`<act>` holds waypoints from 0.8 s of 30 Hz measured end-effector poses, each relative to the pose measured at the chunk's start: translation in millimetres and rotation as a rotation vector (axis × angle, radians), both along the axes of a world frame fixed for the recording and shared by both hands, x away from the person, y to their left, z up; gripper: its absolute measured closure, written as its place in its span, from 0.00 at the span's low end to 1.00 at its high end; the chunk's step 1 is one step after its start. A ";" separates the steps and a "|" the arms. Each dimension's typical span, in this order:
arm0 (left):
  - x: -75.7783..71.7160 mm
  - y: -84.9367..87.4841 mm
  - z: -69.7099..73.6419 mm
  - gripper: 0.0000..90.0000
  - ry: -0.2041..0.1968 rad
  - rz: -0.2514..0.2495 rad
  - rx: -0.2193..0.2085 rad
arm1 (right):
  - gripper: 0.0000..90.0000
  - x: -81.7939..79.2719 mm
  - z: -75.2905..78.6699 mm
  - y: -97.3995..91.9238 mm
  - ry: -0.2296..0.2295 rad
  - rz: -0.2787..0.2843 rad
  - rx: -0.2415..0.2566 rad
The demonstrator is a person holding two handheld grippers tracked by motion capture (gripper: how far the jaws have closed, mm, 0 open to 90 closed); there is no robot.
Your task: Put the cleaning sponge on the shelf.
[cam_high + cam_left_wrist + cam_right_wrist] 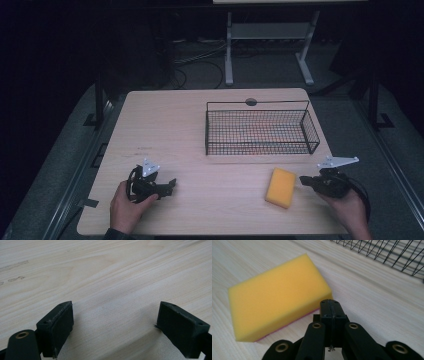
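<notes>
- We are logging the yellow sponge [281, 187] lying flat on the table [200, 125], lower right of centre in the high view, below and apart from the wire basket [261, 131].
- The right gripper [306, 180] is sitting just to the right of the sponge in that view, tips pointing left at its right-hand long edge; we are reading a small gap, not contact.
- In the right gripper view the right gripper [330, 307] is showing its jaws clenched pad to pad, with nothing between them, and the sponge [277, 292] is lying ahead and up-left of the tips, near corner almost at the pads.
- The sponge's long axis is running roughly top to bottom in the high view, slightly tilted, so the closed tips are facing one long side broadside.
- A thin pink layer is showing along the sponge's underside edge in the right gripper view.
- The left gripper [169, 186] is resting at lower left in the high view, well apart from the sponge; in its own view the left gripper [115, 322] has its jaws released wide over bare wood.
- We are judging the right hand [350, 207] the nearer one by far; its jaws would need to open before any grasp across the short width, or they could push as they are.
</notes>
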State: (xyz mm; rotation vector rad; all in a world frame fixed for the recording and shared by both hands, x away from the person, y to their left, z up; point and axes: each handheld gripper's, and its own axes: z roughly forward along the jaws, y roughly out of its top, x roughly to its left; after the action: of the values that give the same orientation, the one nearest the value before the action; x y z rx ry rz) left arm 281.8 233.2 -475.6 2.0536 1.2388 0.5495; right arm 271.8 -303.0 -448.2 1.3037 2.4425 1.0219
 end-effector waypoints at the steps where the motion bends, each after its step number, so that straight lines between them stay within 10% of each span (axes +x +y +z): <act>1: 0.0 0.0 0.0 0.15 0.000 0.000 0.000 | 1.00 0.8 -1.8 0.5 0.002 0.003 -0.004; 24: 0.0 0.0 0.0 0.15 0.000 0.000 0.000 | 1.00 17.1 -6.1 17.5 0.023 0.043 -0.032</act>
State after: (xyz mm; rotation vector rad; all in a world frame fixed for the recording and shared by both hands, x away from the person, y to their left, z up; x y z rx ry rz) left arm 281.8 233.2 -475.6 2.0538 1.2389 0.5494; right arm 288.8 -285.6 -454.3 1.2657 2.5032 0.9794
